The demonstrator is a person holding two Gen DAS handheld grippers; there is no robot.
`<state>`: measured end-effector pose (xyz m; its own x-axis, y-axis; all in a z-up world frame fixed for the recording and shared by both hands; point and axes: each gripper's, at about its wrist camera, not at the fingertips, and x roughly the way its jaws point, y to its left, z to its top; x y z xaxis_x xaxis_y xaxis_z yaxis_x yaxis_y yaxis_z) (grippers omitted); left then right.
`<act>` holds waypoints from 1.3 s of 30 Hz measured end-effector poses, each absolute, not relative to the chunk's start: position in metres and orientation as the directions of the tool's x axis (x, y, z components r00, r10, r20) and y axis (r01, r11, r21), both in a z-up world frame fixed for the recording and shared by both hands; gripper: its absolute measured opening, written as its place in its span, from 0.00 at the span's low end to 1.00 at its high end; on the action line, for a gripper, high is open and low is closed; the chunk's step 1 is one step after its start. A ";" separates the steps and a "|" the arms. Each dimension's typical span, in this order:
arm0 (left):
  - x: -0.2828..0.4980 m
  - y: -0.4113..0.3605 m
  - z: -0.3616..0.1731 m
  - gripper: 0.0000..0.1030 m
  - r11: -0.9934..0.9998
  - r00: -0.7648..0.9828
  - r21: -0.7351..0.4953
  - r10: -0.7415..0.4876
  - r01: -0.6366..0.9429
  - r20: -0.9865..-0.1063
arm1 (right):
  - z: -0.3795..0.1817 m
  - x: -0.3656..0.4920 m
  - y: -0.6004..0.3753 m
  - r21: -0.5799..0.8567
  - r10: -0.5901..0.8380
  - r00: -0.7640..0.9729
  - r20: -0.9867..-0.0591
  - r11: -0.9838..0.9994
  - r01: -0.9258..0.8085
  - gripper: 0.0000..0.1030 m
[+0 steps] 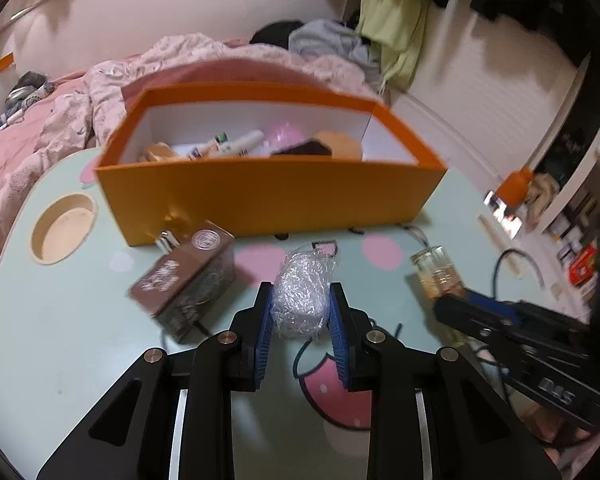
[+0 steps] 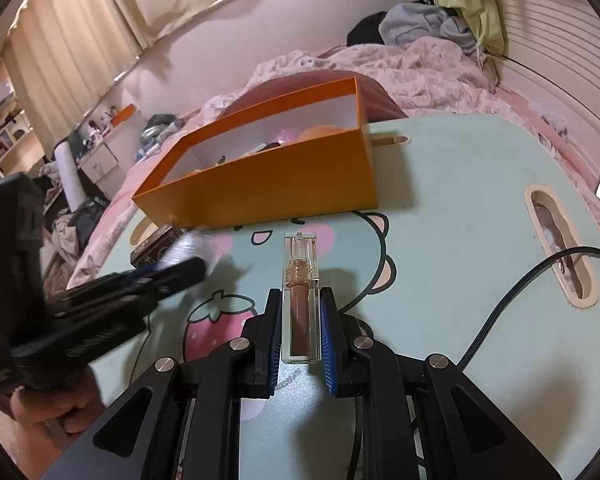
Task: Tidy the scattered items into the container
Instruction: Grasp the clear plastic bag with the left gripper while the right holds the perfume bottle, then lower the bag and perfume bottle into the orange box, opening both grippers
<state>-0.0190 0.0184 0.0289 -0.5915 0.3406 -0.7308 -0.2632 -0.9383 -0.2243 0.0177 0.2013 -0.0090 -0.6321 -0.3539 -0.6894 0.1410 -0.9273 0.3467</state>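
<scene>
An open orange box (image 1: 268,196) stands on the mint-green table (image 1: 60,320) with several small items inside. In front of it, my left gripper (image 1: 301,294) is shut on a crinkly clear plastic packet (image 1: 304,272), its blue pads pressed against both sides. A brown printed carton (image 1: 184,280) lies just left of it on the table. In the right wrist view my right gripper (image 2: 301,292) is shut on a clear lip gloss tube (image 2: 300,280) that points toward the orange box (image 2: 268,184). The left gripper (image 2: 180,272) shows blurred at the left there.
A round cup hole (image 1: 62,228) is cut into the table's left side and a long slot (image 2: 560,252) into its right side. A black cable (image 2: 500,308) trails over the table. A bed with a pink quilt (image 1: 40,128) surrounds the table.
</scene>
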 end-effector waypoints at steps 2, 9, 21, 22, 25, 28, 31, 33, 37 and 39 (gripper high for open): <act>-0.011 0.011 0.043 0.27 -0.933 -0.622 -0.236 0.357 -0.271 -0.697 | -0.006 0.019 0.200 0.338 -0.353 -0.640 -0.683 -0.929 0.151 0.16; -0.020 -0.005 0.102 0.27 -0.939 -0.699 -0.215 0.344 -0.269 -0.627 | 0.028 0.016 0.188 0.304 -0.364 -0.680 -0.636 -0.929 0.212 0.16; -0.106 0.010 0.118 0.27 -0.960 -0.669 -0.162 0.276 -0.230 -0.690 | 0.085 -0.073 0.161 0.238 -0.318 -0.700 -0.639 -0.947 0.214 0.16; -0.114 0.011 0.114 0.27 -0.961 -0.661 -0.165 0.273 -0.222 -0.699 | 0.083 -0.081 0.159 0.234 -0.309 -0.695 -0.650 -0.951 0.204 0.16; -0.131 0.013 0.105 0.29 -0.969 -0.653 -0.158 0.243 -0.187 -0.717 | 0.073 -0.107 0.155 0.233 -0.291 -0.668 -0.684 -0.956 0.179 0.16; -0.143 0.017 0.091 0.51 -0.985 -0.640 -0.111 0.170 -0.132 -0.750 | 0.060 -0.128 0.160 0.314 -0.334 -0.616 -0.713 -0.938 0.146 0.19; -0.140 0.015 0.084 0.62 -0.990 -0.646 -0.092 0.141 -0.109 -0.751 | 0.057 -0.128 0.165 0.321 -0.315 -0.626 -0.714 -0.941 0.109 0.25; -0.134 0.010 0.082 0.62 -0.988 -0.650 -0.098 0.151 -0.117 -0.745 | 0.060 -0.120 0.168 0.316 -0.309 -0.644 -0.700 -0.942 0.108 0.31; -0.126 0.000 0.086 0.62 -0.986 -0.656 -0.116 0.165 -0.118 -0.737 | 0.071 -0.106 0.167 0.292 -0.303 -0.671 -0.677 -0.947 0.134 0.31; -0.119 -0.006 0.093 0.62 -0.985 -0.669 -0.128 0.171 -0.113 -0.724 | 0.078 -0.098 0.167 0.288 -0.312 -0.677 -0.667 -0.945 0.153 0.31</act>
<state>-0.1189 -0.0063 0.0927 -0.6686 0.1711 -0.7237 -0.1134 -0.9853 -0.1281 -0.0976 0.1669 0.0780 -0.6765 -0.3123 -0.6669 0.1525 -0.9454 0.2879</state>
